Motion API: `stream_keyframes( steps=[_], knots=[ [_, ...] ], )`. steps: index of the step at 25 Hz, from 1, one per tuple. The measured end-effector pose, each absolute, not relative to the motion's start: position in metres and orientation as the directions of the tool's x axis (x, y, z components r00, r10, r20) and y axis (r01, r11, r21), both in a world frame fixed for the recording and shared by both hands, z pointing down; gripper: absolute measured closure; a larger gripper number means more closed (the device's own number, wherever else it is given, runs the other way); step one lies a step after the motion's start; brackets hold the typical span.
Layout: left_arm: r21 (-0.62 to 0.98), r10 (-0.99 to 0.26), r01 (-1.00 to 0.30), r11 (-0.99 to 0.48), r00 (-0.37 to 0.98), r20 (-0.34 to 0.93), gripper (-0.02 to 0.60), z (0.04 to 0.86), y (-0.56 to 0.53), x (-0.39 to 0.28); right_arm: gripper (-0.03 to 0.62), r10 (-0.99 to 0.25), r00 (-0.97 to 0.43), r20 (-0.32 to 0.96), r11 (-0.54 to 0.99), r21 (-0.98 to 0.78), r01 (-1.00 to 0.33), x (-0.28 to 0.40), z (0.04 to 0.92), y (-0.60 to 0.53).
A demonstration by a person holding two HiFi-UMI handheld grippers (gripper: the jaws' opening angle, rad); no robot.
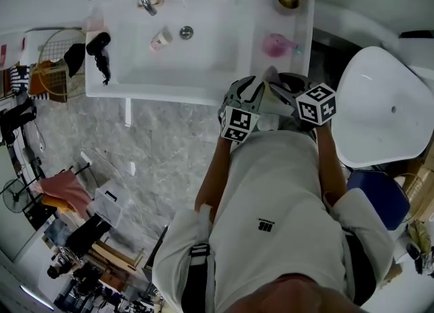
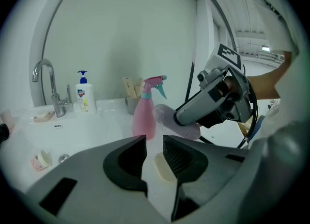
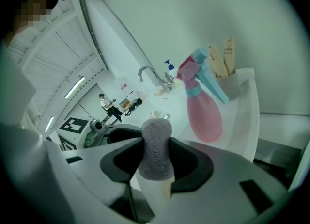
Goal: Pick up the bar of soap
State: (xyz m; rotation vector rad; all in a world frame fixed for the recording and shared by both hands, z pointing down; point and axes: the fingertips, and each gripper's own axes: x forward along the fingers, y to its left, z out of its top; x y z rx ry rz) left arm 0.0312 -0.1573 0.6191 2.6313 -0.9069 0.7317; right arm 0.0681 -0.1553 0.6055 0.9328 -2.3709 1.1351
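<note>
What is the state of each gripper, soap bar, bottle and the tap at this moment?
Right gripper: shut on the purple soap bar.
Left gripper: open, jaws slightly apart, holding nothing.
Purple soap bar: gripped, standing on end.
Cream bar: lying flat, not gripped.
Pink spray bottle: upright.
Pump bottle: upright.
Tap: no water seen running.

Purple soap bar: lower end buried in right hand-held gripper. Cream soap bar: partly behind left hand-held gripper jaw. Pump bottle label unreadable.
</note>
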Motion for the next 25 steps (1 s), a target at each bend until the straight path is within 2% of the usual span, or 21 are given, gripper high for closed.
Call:
stream_keyframes(
  steps=[25],
  knots=[
    [-0.040, -0.499, -0.513, -0.858, 0.810, 0.309, 0.460, 0.513, -0.177, 0.032, 0.405, -0.698, -0.607, 0.379, 0.444, -0.436, -0.783, 0.067, 0.498, -0.164]
  ],
)
